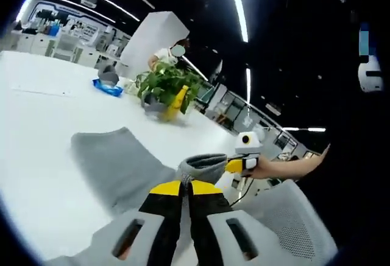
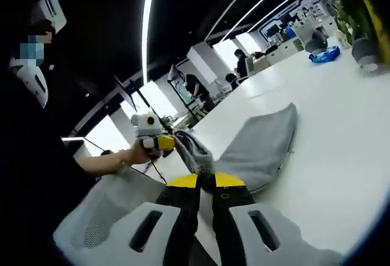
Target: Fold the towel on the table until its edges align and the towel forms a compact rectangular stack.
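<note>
A grey towel point(image 1: 116, 162) lies on the white table point(image 1: 42, 132), its near edge lifted off the top. My left gripper point(image 1: 186, 185) is shut on a bunched piece of that edge. Just to its right, the right gripper point(image 1: 239, 165), held in a hand, meets the same raised fold. In the right gripper view the towel point(image 2: 262, 141) stretches away over the table point(image 2: 341, 144). My right gripper point(image 2: 205, 179) is shut on its near corner, and the left gripper point(image 2: 167, 142) grips the edge a short way to the left.
A potted plant point(image 1: 167, 89), a blue packet point(image 1: 108, 87) and a small grey object point(image 1: 108, 74) sit at the far side of the table. A white mesh chair point(image 1: 292, 217) stands at the near edge. People point(image 2: 195, 89) stand in the background.
</note>
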`<state>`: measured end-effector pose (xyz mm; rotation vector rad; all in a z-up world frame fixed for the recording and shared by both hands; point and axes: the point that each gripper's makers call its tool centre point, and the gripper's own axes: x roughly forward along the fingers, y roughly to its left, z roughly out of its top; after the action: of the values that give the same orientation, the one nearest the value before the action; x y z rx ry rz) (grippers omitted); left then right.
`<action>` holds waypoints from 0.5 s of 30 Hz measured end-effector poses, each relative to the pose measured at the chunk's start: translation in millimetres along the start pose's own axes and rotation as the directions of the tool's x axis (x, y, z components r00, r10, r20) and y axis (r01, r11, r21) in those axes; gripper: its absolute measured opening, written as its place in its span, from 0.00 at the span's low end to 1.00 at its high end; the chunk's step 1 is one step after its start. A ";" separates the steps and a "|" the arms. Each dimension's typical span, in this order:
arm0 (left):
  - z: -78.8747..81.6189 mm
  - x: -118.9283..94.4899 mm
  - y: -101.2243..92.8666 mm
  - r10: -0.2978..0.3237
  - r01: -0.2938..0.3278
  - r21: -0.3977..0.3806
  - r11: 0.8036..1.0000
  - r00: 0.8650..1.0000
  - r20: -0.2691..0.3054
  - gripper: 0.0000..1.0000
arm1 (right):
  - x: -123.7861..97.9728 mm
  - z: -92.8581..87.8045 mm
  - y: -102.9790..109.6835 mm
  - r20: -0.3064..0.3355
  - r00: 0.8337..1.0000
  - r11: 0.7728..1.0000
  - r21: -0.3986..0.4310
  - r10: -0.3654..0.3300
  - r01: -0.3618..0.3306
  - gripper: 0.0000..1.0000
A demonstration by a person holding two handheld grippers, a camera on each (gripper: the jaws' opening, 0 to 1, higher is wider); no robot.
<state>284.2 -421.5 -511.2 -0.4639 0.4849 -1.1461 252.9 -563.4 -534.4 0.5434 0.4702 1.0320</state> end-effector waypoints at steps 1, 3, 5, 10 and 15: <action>2.8 -0.2 -3.5 -0.021 0.021 -0.010 1.000 1.000 0.013 0.03 | -1.4 4.0 0.9 0.020 1.000 1.000 0.009 0.004 -0.004 0.04; 7.7 0.0 -12.4 -0.068 0.069 -0.032 0.997 0.997 0.037 0.03 | -3.4 13.8 6.2 0.062 0.998 0.999 0.000 0.033 -0.033 0.04; 8.8 0.5 -17.0 -0.089 0.091 -0.037 0.995 0.995 0.041 0.03 | -7.4 16.5 5.8 0.060 0.998 1.000 0.004 0.029 -0.029 0.04; 10.0 -0.9 -23.2 -0.126 0.128 -0.061 0.990 0.991 0.043 0.03 | -9.7 23.0 12.3 0.061 0.996 0.998 -0.010 0.069 -0.069 0.04; 17.6 -3.6 -33.8 -0.179 0.186 -0.084 0.979 0.981 0.078 0.03 | -9.6 31.4 24.3 0.100 0.988 0.993 0.002 0.115 -0.115 0.04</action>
<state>268.2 -428.0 -477.0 -0.6356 0.4409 -1.2832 251.3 -568.4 -493.9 0.6318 0.3577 1.1081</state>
